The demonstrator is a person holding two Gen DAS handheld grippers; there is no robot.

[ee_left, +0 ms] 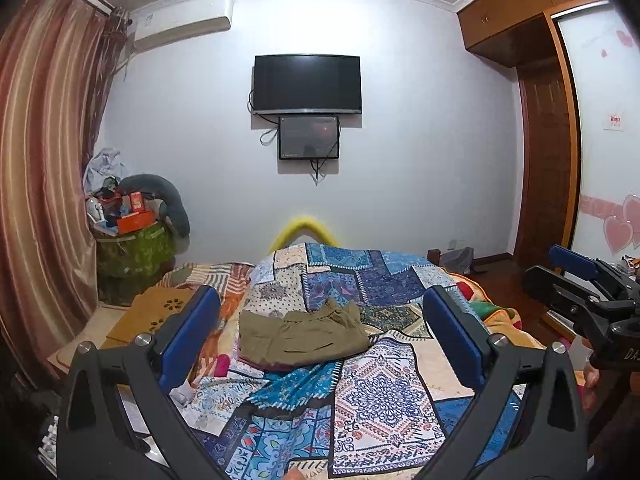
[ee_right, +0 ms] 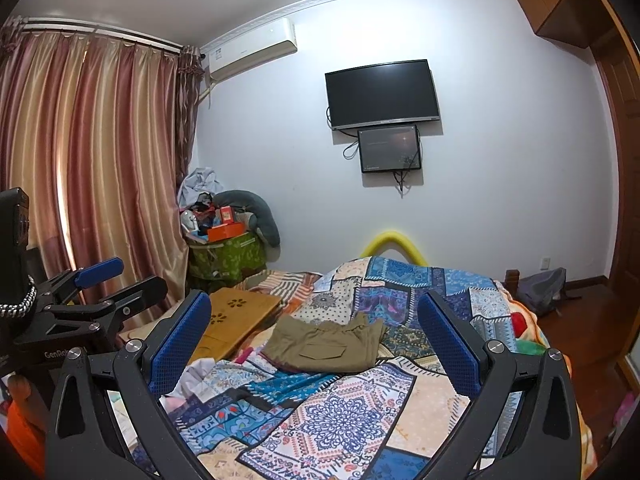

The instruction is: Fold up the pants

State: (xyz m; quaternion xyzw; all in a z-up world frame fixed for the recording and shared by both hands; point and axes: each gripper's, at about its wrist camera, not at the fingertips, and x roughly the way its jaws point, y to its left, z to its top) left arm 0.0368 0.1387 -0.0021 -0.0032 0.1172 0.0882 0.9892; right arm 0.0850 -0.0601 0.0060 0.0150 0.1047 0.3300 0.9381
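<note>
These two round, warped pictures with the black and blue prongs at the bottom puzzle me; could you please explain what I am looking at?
There is no robot here: a person holds a two-finger gripper in each hand, and each carries a wide-angle camera looking along its fingers. The left wrist view shows the left gripper, its blue-padded fingers spread open and empty. The right wrist view shows the right gripper, also open and empty. Each gripper appears at the edge of the other's view. Both face a bed under a colourful patchwork quilt. On it lies a pair of olive-green pants, already folded into a compact bundle, touched by neither gripper. A flat wooden board with flower-shaped cut-outs rests to its left.
</note>
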